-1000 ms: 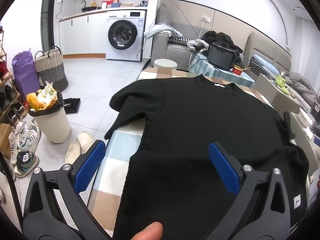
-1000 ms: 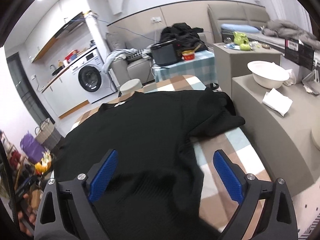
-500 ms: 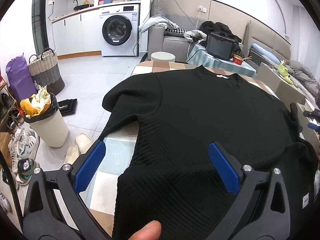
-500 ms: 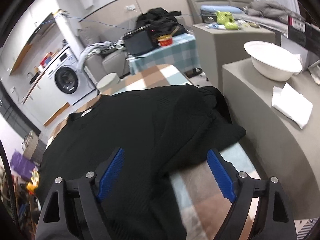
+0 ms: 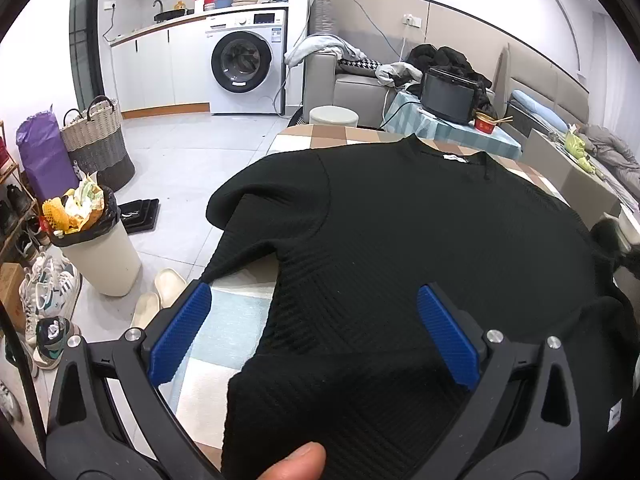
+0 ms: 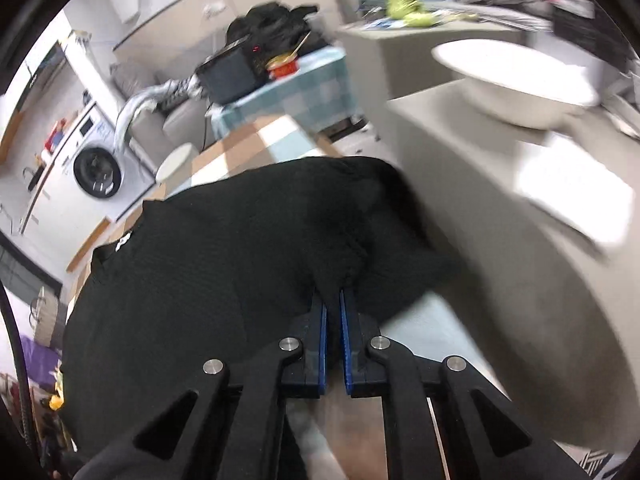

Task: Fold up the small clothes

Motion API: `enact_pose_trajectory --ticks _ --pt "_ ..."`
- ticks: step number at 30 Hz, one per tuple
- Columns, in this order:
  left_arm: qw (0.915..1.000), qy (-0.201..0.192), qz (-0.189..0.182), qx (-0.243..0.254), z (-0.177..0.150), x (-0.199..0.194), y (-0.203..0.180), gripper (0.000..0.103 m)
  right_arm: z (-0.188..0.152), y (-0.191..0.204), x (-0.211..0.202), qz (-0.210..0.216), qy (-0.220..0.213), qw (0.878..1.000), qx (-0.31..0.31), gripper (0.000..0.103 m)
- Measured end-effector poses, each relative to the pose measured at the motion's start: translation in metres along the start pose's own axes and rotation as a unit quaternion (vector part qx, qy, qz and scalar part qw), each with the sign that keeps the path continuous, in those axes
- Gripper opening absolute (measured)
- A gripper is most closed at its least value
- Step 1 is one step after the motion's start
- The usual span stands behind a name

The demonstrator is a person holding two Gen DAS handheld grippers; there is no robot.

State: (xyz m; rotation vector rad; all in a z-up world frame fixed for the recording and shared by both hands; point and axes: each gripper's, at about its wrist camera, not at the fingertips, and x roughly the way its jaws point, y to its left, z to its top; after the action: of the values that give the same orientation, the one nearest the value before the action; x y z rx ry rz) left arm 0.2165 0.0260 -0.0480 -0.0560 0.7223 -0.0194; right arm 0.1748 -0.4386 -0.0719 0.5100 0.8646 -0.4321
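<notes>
Black sweater [image 5: 420, 240] spread flat on checkered table [image 5: 224, 320], filling frame centre. Left gripper [image 5: 316, 328] low in frame over hem, blue pads wide apart, nothing held. Right gripper [image 6: 333, 312] lower centre, pads pinched on bunched sleeve fabric [image 6: 344, 256].

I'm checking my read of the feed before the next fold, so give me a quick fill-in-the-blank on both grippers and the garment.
1. The right gripper is ____ on the black sweater.
2. The left gripper has its jaws ____ above the sweater.
3. The sweater lies on a ____ tablecloth.
4. Across the floor, past the table's far end, stands a white ____ machine.

Missing words: shut; open; checkered; washing
</notes>
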Motion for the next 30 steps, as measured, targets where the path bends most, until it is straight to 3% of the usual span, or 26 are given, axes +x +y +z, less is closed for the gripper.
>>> enact_pose_trajectory --ticks 3,5,8,10,13,15,17,18,19,20,25,28,30 --pt "1.0000 0.001 0.000 0.006 -0.001 0.004 -0.003 0.102 -0.022 -0.026 -0.022 -0.012 0.001 1.000 0.025 0.006" --pt "1.0000 0.002 -0.002 0.008 -0.002 0.006 -0.004 0.102 -0.031 -0.040 -0.024 -0.005 0.024 0.999 0.041 0.007" --pt "0.9999 0.004 -0.004 0.012 -0.002 0.008 -0.007 0.102 -0.039 -0.059 -0.029 0.019 0.026 0.997 0.068 0.025" --pt "0.9999 0.002 -0.004 0.015 -0.002 0.008 -0.008 0.102 -0.035 -0.065 -0.031 0.034 0.014 0.996 0.081 0.046" --pt "0.9999 0.003 -0.003 0.015 -0.002 0.008 -0.009 0.102 -0.021 -0.068 -0.027 0.064 0.003 0.992 0.106 0.052" --pt "0.9999 0.003 0.000 0.014 -0.002 0.008 -0.009 0.102 -0.010 -0.064 -0.016 0.058 0.003 0.992 0.112 0.054" --pt "0.9999 0.004 0.004 0.013 -0.003 0.009 -0.008 0.102 -0.004 -0.064 -0.003 0.047 0.011 0.990 0.129 0.053" --pt "0.9999 0.005 0.007 0.012 -0.004 0.009 -0.008 0.102 -0.003 -0.064 0.003 0.041 0.012 0.990 0.137 0.037" --pt "0.9999 0.006 0.010 0.009 -0.004 0.010 -0.007 0.102 -0.001 -0.062 0.008 0.036 0.014 0.989 0.140 0.011" --pt "0.9999 0.007 0.011 0.008 -0.004 0.010 -0.007 0.102 0.001 -0.058 0.012 0.033 0.015 0.989 0.140 0.005" --pt "0.9999 -0.005 0.009 -0.002 -0.003 0.005 -0.002 0.102 0.024 -0.015 -0.014 -0.022 -0.059 0.998 0.031 0.004" --pt "1.0000 -0.005 0.002 -0.006 -0.003 0.003 0.001 0.102 0.038 0.045 -0.030 0.026 -0.110 0.991 -0.077 0.005" --pt "1.0000 -0.005 0.003 -0.002 -0.003 -0.001 0.000 0.102 0.034 0.096 -0.032 0.099 -0.085 0.978 -0.161 0.005"
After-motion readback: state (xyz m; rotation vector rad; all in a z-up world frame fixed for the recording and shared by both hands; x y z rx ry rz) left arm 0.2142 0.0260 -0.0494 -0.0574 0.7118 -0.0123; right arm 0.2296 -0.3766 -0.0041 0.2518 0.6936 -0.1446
